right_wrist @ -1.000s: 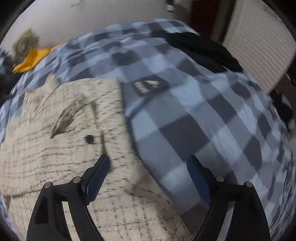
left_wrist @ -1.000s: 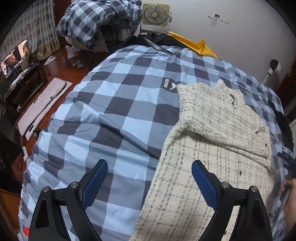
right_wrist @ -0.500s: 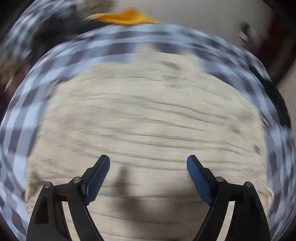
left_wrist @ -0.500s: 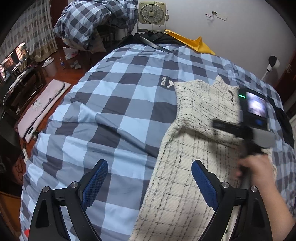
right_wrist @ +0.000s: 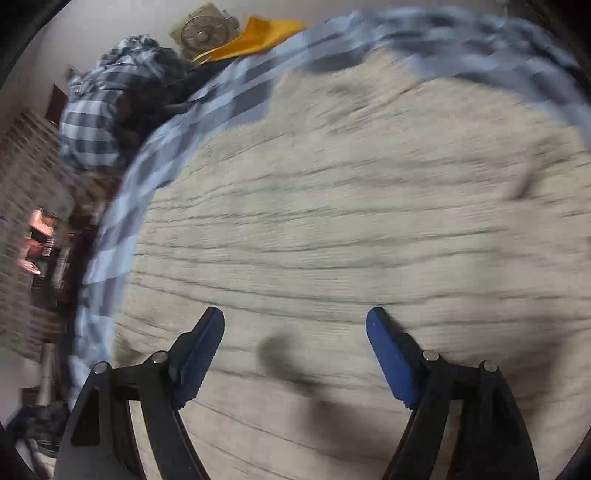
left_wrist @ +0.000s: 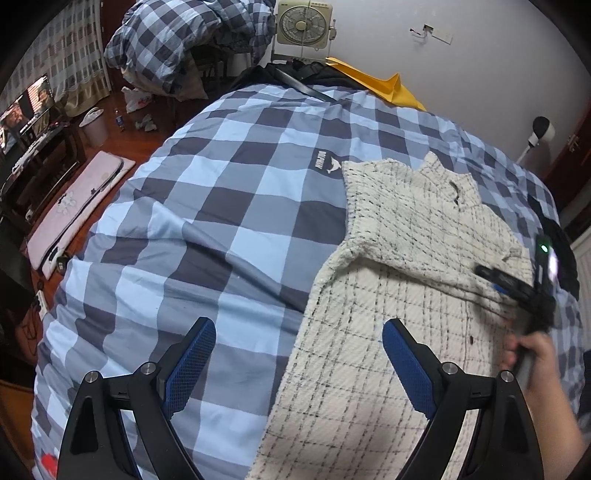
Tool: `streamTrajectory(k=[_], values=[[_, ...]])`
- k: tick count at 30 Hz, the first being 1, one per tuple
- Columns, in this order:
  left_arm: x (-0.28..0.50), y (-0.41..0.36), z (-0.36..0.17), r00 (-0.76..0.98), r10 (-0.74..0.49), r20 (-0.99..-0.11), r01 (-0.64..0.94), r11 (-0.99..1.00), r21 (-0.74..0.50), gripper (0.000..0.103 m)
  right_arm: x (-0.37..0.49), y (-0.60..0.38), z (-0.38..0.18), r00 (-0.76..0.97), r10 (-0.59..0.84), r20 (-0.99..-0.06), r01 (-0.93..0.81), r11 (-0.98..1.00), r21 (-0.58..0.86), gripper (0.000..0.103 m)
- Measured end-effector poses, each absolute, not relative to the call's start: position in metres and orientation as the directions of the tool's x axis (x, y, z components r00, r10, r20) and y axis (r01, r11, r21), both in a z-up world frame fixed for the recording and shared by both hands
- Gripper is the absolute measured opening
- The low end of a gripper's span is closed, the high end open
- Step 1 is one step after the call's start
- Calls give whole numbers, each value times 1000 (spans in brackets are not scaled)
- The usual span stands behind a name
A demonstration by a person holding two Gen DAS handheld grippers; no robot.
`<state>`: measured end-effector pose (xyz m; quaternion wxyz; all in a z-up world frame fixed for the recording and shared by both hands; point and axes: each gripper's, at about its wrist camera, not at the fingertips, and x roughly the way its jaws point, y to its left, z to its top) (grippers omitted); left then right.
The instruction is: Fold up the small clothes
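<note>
Blue-checked bedding [left_wrist: 236, 206] covers the bed, and a cream plaid top [left_wrist: 406, 295] lies flat on it. The left hand-held gripper [left_wrist: 299, 365] hangs over the top's near left edge, jaws spread wide and empty; one pad is over bedding, the other over the top. The right hand-held gripper [right_wrist: 295, 354], in a hand [left_wrist: 535, 365], sits over the top's right side; its jaws have just been closing a little yet stand apart with nothing pinched. A fan [left_wrist: 303, 23] stands beyond both.

Home bedroom, checked bedspread [left_wrist: 229, 206], box fan [left_wrist: 303, 23]
</note>
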<state>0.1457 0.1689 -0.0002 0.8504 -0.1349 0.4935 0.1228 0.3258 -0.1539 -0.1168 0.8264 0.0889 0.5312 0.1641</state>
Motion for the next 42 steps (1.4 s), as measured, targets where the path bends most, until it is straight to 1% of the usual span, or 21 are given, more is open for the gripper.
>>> streamTrajectory(k=[2,4,5,6,7,8,10,11,14,15,18,21,23,25,29,33,35,37,39,40,42], values=[[146,167,-2,478,81,-874,-343,934,-100,93,326,-182,-116,415,191,-890,-125,980,152,78],[147,166,-4,472,88,-877,-341,936,-90,93,330,-216,-121,393,30,-919,-68,998,4,77],[148,165,-6,467,93,-879,-342,936,-83,93,329,-231,-121,379,60,-924,-80,996,32,70],[148,164,-8,463,96,-881,-342,936,-78,93,326,-240,-117,381,120,-917,-99,991,89,68],[149,163,-10,457,99,-884,-342,937,-72,93,322,-244,-111,395,138,-908,-114,988,101,68],[149,162,-11,453,100,-886,-342,937,-69,93,315,-241,-102,420,116,-900,-131,989,67,72],[149,160,-14,447,99,-889,-341,938,-67,93,300,-234,-84,502,-85,-860,-112,980,-162,72],[149,157,-14,448,97,-889,-338,939,-67,93,293,-227,-75,556,-143,-819,-116,962,-247,73],[149,149,-16,446,103,-889,-319,946,-51,93,285,-232,-67,607,-183,-773,-100,948,-303,92],[149,146,-16,445,109,-889,-312,949,-40,93,290,-238,-71,598,-209,-774,-80,945,-317,92],[152,140,-20,433,116,-894,-296,955,-20,93,311,-255,-94,510,-207,-835,-55,961,-272,92],[153,142,-19,435,114,-893,-302,953,-25,93,316,-285,-135,291,-140,-946,-24,988,-153,91],[151,144,-18,437,128,-890,-308,951,-15,93,312,-298,-124,329,-104,-939,34,995,-98,91],[148,146,-18,434,149,-888,-317,948,4,93,297,-314,-92,413,-97,-906,116,992,-53,91],[147,144,-18,439,148,-886,-314,949,3,93,237,-337,-49,449,76,-890,165,972,166,92],[147,132,-20,448,199,-872,-293,954,67,93,153,-351,-45,421,259,-869,229,897,378,92],[147,126,-24,448,234,-863,-285,952,110,93,122,-352,-51,430,269,-862,249,883,399,92],[150,121,-30,443,266,-856,-282,948,149,93,120,-351,-59,432,237,-870,244,898,365,92],[160,119,-39,435,263,-861,-270,950,154,93,134,-351,-70,387,195,-901,240,922,303,92],[166,119,-41,432,257,-865,-264,953,152,93,142,-355,-76,350,213,-912,244,920,308,92],[190,121,-45,414,257,-873,-258,953,158,93,148,-364,-76,348,258,-901,255,899,356,92]])
